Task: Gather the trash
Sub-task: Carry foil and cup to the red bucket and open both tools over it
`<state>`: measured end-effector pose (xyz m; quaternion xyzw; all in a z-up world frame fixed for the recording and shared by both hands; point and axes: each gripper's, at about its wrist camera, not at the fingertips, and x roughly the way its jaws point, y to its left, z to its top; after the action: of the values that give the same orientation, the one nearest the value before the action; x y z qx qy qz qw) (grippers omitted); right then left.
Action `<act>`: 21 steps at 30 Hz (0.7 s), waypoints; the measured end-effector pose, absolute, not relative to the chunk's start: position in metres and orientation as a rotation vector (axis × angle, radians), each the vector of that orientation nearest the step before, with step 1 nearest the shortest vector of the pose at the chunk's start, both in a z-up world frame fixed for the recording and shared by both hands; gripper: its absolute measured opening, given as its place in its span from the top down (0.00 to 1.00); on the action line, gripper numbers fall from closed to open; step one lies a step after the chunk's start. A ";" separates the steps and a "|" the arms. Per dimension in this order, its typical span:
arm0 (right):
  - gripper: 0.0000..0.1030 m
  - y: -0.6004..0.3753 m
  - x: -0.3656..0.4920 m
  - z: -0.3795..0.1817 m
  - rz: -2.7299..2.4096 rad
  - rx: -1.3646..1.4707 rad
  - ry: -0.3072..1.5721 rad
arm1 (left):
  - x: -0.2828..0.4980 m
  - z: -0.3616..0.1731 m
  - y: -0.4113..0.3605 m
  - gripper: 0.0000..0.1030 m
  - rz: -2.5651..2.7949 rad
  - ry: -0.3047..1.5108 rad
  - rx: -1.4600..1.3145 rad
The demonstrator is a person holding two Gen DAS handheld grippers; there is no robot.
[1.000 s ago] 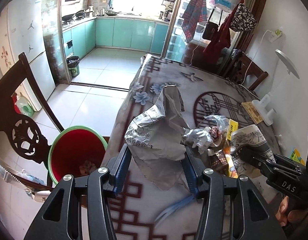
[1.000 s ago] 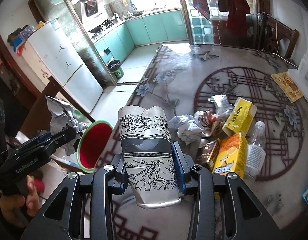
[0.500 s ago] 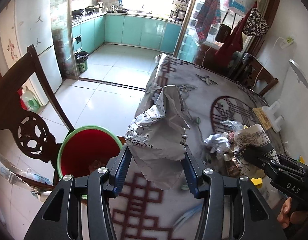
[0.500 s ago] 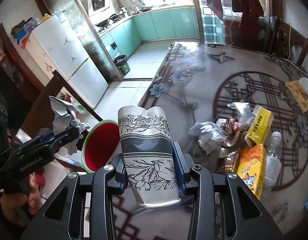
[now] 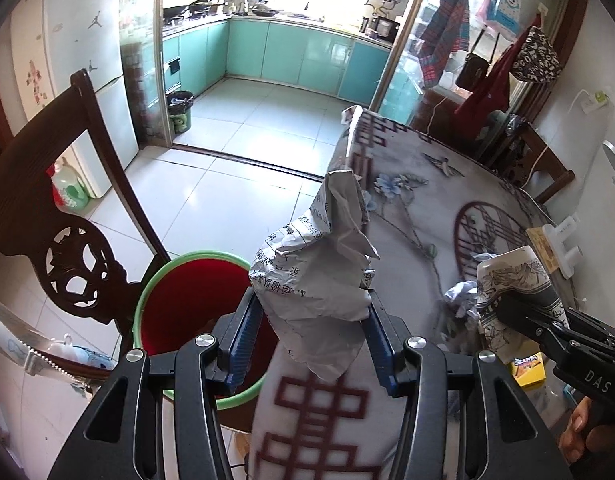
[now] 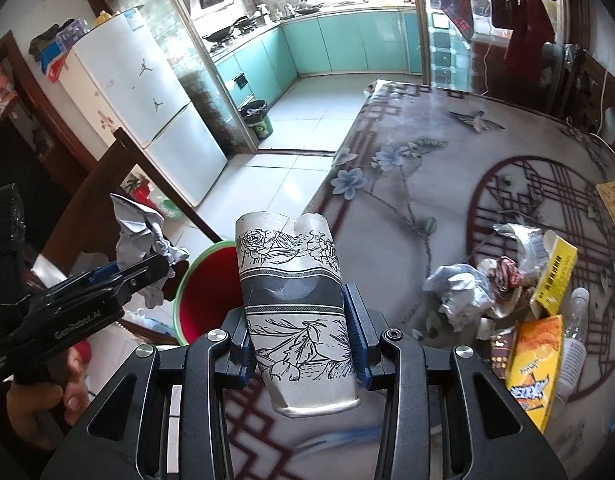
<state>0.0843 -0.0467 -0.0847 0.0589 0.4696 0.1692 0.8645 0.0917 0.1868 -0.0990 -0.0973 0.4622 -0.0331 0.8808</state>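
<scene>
My left gripper (image 5: 313,340) is shut on a crumpled printed paper (image 5: 319,276) and holds it over the table's left edge, just right of a red bin with a green rim (image 5: 183,300) on the floor. My right gripper (image 6: 303,340) is shut on a squashed paper cup with black flower drawings (image 6: 295,312), held above the table edge; the bin (image 6: 207,292) lies just to its left. The left gripper with its paper (image 6: 139,236) shows in the right wrist view, and the cup (image 5: 515,296) shows in the left wrist view.
A trash pile lies on the patterned tablecloth (image 6: 407,184): crumpled wrappers (image 6: 463,292), a yellow box (image 6: 555,276), an orange carton (image 6: 535,368), a plastic bottle (image 6: 575,344). A dark wooden chair (image 5: 59,216) stands beside the bin. A fridge (image 6: 147,112) is behind it.
Both grippers have moved left, toward the table edge and the bin, each still holding its item. The trash pile has slid right in both views.
</scene>
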 end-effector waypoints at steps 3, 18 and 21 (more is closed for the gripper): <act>0.65 -0.034 0.089 -0.089 0.366 0.118 0.995 | 0.095 -0.103 0.197 0.53 -0.056 0.970 -0.206; 0.65 0.038 0.120 -0.120 0.450 0.089 1.083 | 0.111 -0.160 0.272 0.53 0.060 1.082 -0.244; 0.65 0.054 0.124 -0.128 0.474 0.077 1.110 | 0.113 -0.171 0.283 0.53 0.077 1.103 -0.252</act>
<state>0.1244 0.0543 -0.1285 0.0362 0.5217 0.2228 0.8227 0.1126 0.2829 -0.1713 -0.1195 0.5225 0.0365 0.8435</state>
